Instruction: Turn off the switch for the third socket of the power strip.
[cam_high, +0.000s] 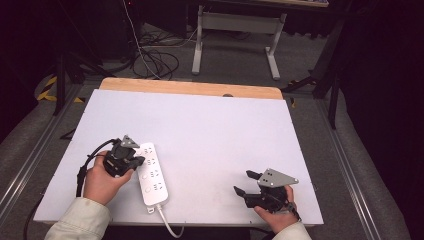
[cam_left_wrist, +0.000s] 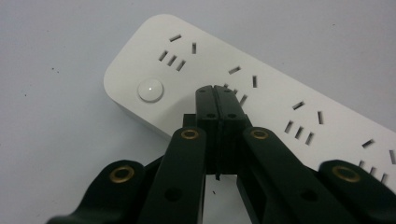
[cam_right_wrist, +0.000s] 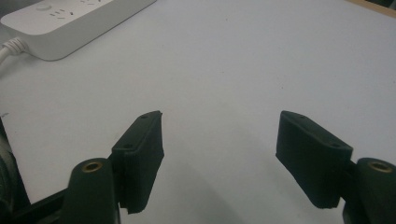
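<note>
On the white tabletop (cam_high: 210, 130), the left gripper (cam_left_wrist: 215, 93), jaws pressed together, is poised over the power strip (cam_high: 152, 172) beside its round switch (cam_left_wrist: 150, 89), apparently next to be pressed, while the right gripper (cam_right_wrist: 219, 135) is held wide apart.

The high view looks forward and down over the whole table (cam_high: 200, 130); the left gripper view sits close above the power strip (cam_left_wrist: 261, 88); the right gripper view looks low across the tabletop, sharing that strip's cord end with both others.
</note>
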